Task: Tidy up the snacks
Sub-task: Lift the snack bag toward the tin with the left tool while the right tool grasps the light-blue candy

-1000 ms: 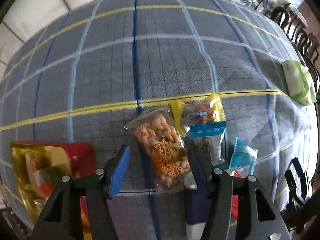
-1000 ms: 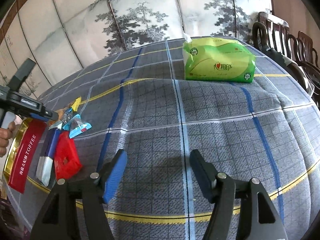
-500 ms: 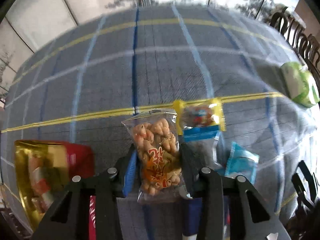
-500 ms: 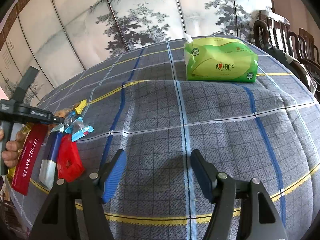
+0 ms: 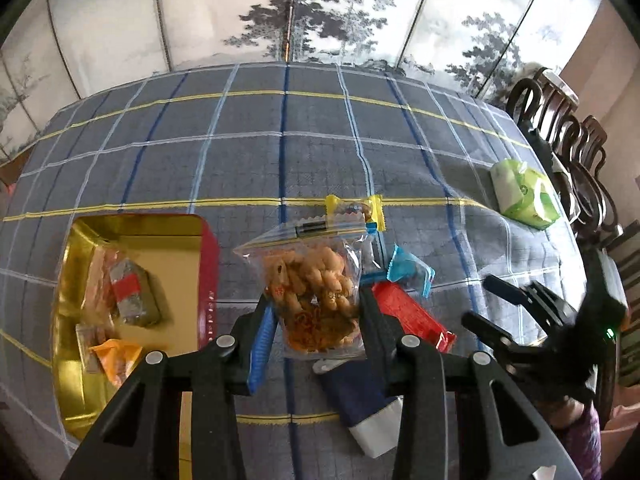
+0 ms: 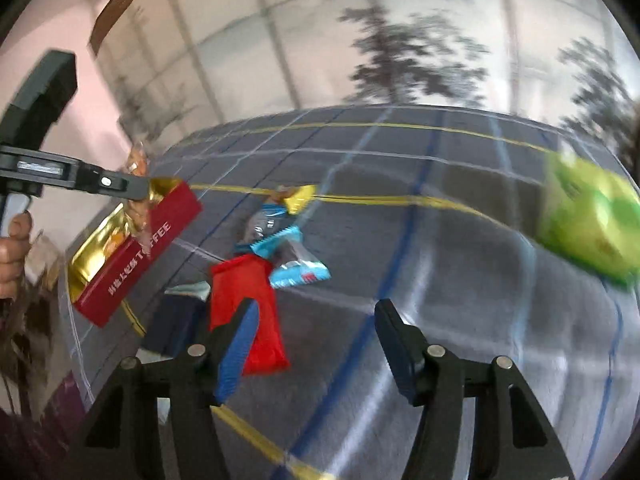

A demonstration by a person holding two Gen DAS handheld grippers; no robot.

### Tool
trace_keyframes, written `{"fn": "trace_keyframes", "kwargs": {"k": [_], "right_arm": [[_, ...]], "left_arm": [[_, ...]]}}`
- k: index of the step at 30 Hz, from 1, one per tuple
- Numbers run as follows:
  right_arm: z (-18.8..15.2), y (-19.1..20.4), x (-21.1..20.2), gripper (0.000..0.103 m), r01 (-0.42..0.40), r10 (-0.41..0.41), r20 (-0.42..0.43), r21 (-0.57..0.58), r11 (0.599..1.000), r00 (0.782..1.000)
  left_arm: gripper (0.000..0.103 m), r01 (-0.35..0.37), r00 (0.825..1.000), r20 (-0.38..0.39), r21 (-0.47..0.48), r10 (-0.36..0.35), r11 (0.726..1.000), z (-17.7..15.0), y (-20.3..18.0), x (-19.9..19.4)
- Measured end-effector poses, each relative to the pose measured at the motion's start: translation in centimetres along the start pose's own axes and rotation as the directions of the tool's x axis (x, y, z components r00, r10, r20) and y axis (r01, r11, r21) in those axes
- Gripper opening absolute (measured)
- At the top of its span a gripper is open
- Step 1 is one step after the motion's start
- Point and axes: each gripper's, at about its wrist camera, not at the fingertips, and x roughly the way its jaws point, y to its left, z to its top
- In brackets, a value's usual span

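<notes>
Left wrist view: left gripper (image 5: 316,316) jaws pinch one clear bag of puffed snacks (image 5: 312,292) by its lower half; the bag stands up between the jaws, lifted off the bench (image 5: 240,152). Loose on the plaid cloth behind and right of it: one yellow-ended candy pack (image 5: 356,210), partly hidden by the bag top; one light blue wrapper (image 5: 412,274); one red packet (image 5: 412,318) touching the right jaw's outer side; one navy and white pouch (image 5: 364,400) under that jaw. Four loose items counted. Left of the jaws, one red toffee tin (image 5: 132,280) with a gold lining lies open; inside are one grey-green wrapped block with a red band, one orange wrapper and some clear-wrapped pieces, count unclear. One green tissue pack (image 5: 524,194) sits well apart at far right. Right gripper (image 5: 492,300) shows at the right edge, jaws spread, nothing between them.

Right wrist view (motion-blurred): right gripper (image 6: 316,348) jaws spread wide and empty, above the bench (image 6: 440,280). Red packet (image 6: 248,312) lies just beyond the left jaw tip, overlapping it in view; contact can't be told. Light blue wrapper (image 6: 298,272), yellow-ended candy pack (image 6: 298,196) and navy and white pouch (image 6: 180,320) cluster around it. Red toffee tin (image 6: 136,256) is at left, with the left gripper (image 6: 132,188) over it and the bag of puffed snacks (image 6: 138,160) barely visible. Green tissue pack (image 6: 588,220) is at far right.
</notes>
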Motion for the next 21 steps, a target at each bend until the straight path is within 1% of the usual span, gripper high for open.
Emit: {"fn": "trace_keyframes", "kwargs": {"k": [2,4,6,8,12,13,14,15,17,18,19,21], "right_arm": [[1.2,0.4,1.3,0.062,-0.007,0.006,-0.019,-0.026,1.000,1.000],[2.0,0.7,3.0,0.062,-0.041,0.038,-0.057,-0.042,0.998,0.998],[2.4,1.1,4.0,0.062,-0.028,0.024,-0.071,-0.063,0.998,0.997],[3.0,1.4,5.1,0.062,-0.056,0.049,-0.091,-0.073,0.996,0.995],[3.6,1.4,6.7,0.061,-0.066,0.055,-0.117,-0.086,0.994,0.992],[3.6,1.4,6.8,0.060,-0.067,0.056,-0.122,-0.092,0.993,0.991],[3.6,1.5,7.1,0.053,-0.066,0.053,-0.130,-0.096,0.993,0.990],[3.5,1.5,7.5,0.049,-0.066,0.051,-0.152,-0.099,0.993,0.987],[3.4,1.5,7.3,0.048,-0.071,0.054,-0.149,-0.111,0.991,0.987],[3.5,1.6,7.4,0.040,-0.064,0.046,-0.149,-0.116,0.991,0.988],[3.5,1.6,7.4,0.036,-0.045,0.026,-0.149,-0.123,0.991,0.989],[3.6,1.3,7.2,0.032,-0.035,0.019,-0.152,-0.103,0.994,0.988]], "left_arm": [[0.036,0.005,1.000,0.005,-0.003,-0.005,1.000,0.2,0.2,-0.3],[0.036,0.011,1.000,0.012,-0.005,-0.011,1.000,0.0,0.3,-0.8],[0.036,0.015,1.000,0.020,0.005,-0.015,1.000,-0.2,0.2,-1.2],[0.036,0.020,0.999,0.026,0.005,-0.020,1.000,-0.6,0.2,-1.7],[0.036,0.028,0.999,0.030,0.008,-0.028,1.000,-1.4,0.6,-2.4],[0.036,0.031,0.999,0.030,0.006,-0.031,1.000,-1.6,0.8,-2.5],[0.036,0.033,0.999,0.029,0.006,-0.033,0.999,-1.6,0.9,-2.6],[0.036,0.033,0.999,0.027,0.006,-0.033,0.999,-1.8,1.0,-2.6],[0.036,0.035,0.999,0.022,-0.001,-0.035,0.999,-2.1,1.3,-2.6],[0.036,0.039,0.999,0.017,-0.006,-0.039,0.999,-2.1,1.4,-2.6],[0.036,0.041,0.999,0.013,-0.013,-0.041,0.999,-2.2,1.6,-2.6],[0.036,0.037,0.999,0.017,-0.023,-0.037,0.999,-2.5,1.9,-2.7]]}}
